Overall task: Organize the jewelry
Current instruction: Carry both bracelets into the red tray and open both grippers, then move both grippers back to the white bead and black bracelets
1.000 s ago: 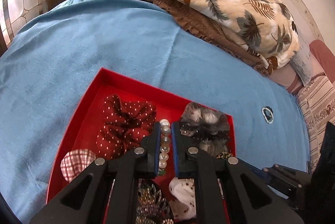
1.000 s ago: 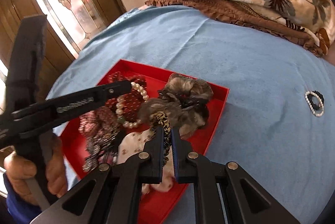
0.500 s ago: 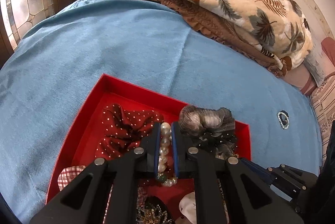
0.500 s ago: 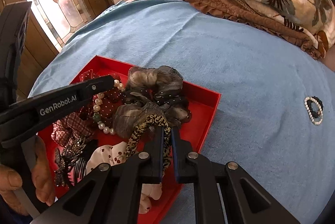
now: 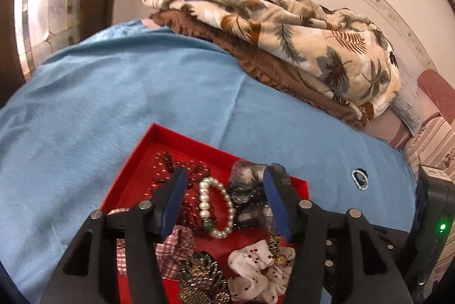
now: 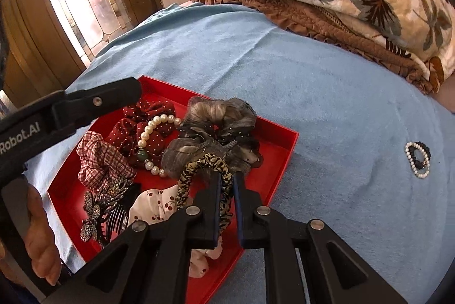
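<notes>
A red tray (image 5: 182, 137) (image 6: 287, 153) on the blue cloth holds several hair pieces. A pearl bracelet (image 5: 204, 200) (image 6: 146, 131) lies loose in it on a red dotted scrunchie (image 6: 133, 130). My left gripper (image 5: 226, 176) hovers above the bracelet, its jaws opening with nothing between the pads. One of its fingers (image 6: 108, 99) shows in the right wrist view. My right gripper (image 6: 227, 181) is low over the tray's near side. Its jaws are opening, with a leopard-print hair tie (image 6: 199, 164) between them, leaning on the left pad.
The tray also holds a grey scrunchie (image 6: 219, 116), a plaid one (image 6: 99, 159), a white cherry-print one (image 6: 153, 207) and a jewelled comb (image 6: 105, 204). A small black-and-pearl band (image 6: 418, 159) (image 5: 359, 179) lies on the cloth to the right. Folded blankets (image 5: 284, 28) lie behind.
My left gripper has opened, let the pearl bracelet drop onto the red scrunchie and pulled up and back. My right gripper's jaws have parted slightly around the hair tie.
</notes>
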A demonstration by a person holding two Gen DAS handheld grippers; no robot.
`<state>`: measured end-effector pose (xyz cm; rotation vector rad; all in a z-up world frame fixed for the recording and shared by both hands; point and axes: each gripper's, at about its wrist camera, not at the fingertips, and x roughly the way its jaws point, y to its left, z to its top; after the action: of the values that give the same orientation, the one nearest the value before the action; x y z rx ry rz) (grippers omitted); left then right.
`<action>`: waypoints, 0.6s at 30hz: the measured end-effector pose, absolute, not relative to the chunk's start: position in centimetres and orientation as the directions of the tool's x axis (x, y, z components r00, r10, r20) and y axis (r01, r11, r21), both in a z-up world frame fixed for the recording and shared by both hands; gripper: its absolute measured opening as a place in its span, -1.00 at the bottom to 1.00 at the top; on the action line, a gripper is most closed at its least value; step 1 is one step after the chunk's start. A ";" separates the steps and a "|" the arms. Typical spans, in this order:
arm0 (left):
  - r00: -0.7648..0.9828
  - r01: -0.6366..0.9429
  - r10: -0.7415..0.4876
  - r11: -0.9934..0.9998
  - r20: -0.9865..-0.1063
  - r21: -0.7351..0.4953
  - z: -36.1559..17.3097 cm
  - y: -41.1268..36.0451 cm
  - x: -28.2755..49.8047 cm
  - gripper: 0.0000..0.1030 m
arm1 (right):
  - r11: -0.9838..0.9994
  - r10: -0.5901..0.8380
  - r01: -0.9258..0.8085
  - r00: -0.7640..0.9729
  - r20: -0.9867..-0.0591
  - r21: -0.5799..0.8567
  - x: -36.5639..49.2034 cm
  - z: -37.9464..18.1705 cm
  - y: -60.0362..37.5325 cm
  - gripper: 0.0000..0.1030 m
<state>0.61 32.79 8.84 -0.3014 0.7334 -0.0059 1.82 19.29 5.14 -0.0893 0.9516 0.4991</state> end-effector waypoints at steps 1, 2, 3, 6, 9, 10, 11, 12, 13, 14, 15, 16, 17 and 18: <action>0.750 -0.106 -0.096 0.960 -0.655 -0.261 8.9 32.7 0.4 0.07 | 0.885 0.367 -0.445 0.481 -0.797 0.139 1.7 5.2 19.2 -0.60; 0.753 -0.114 -0.078 0.962 -0.653 -0.247 8.9 32.7 0.3 0.07 | 0.887 0.364 -0.442 0.485 -0.795 0.136 1.6 5.3 19.1 -0.44; 0.755 -0.121 -0.065 0.964 -0.653 -0.235 8.9 32.7 0.3 0.08 | 0.888 0.363 -0.440 0.490 -0.793 0.135 1.6 5.4 18.9 -0.38; 0.760 -0.134 -0.033 0.969 -0.649 -0.207 9.0 32.5 0.0 0.08 | 0.891 0.362 -0.433 0.498 -0.788 0.136 1.4 5.8 18.4 -0.37; 0.768 -0.141 -0.012 0.972 -0.640 -0.187 9.2 32.5 -0.3 0.09 | 0.891 0.365 -0.433 0.506 -0.781 0.136 1.1 6.4 17.8 -0.37; 0.772 -0.148 0.005 0.974 -0.635 -0.171 9.3 32.4 -0.5 0.12 | 0.892 0.365 -0.432 0.510 -0.779 0.134 1.0 6.6 17.7 -0.37; 0.775 -0.153 0.020 0.976 -0.632 -0.157 9.3 32.3 -0.5 0.14 | 0.892 0.365 -0.432 0.515 -0.776 0.133 0.8 6.8 17.4 -0.37; 0.777 -0.158 0.036 0.978 -0.628 -0.140 9.4 32.1 -0.7 0.19 | 0.893 0.365 -0.430 0.519 -0.773 0.133 0.6 7.0 17.0 -0.37; 0.780 -0.159 0.047 0.979 -0.625 -0.125 9.4 31.9 -0.8 0.20 | 0.894 0.366 -0.427 0.523 -0.770 0.135 0.3 7.1 16.5 -0.37; 0.780 -0.159 0.053 0.980 -0.623 -0.116 9.5 31.8 -0.9 0.20 | 0.895 0.367 -0.424 0.526 -0.767 0.138 0.1 7.2 16.0 -0.37; 0.780 -0.158 0.061 0.982 -0.622 -0.102 9.5 31.5 -1.0 0.20 | 0.898 0.368 -0.417 0.528 -0.765 0.144 -0.2 7.3 15.1 -0.37; 0.781 -0.153 0.062 0.984 -0.621 -0.094 9.5 31.3 -1.1 0.20 | 0.900 0.366 -0.412 0.530 -0.765 0.146 -0.4 7.3 14.5 -0.36; 0.782 -0.146 0.059 0.985 -0.620 -0.090 9.6 31.1 -1.3 0.20 | 0.904 0.362 -0.401 0.532 -0.765 0.149 -0.7 7.2 13.3 -0.33; 0.786 -0.133 0.053 0.987 -0.616 -0.085 9.7 30.6 -1.6 0.20 | 0.908 0.357 -0.391 0.533 -0.767 0.150 -1.0 7.0 12.1 -0.30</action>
<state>-1.63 30.59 9.75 -0.1269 0.6595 0.1004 -0.98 12.13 7.04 -0.0415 0.9043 0.4457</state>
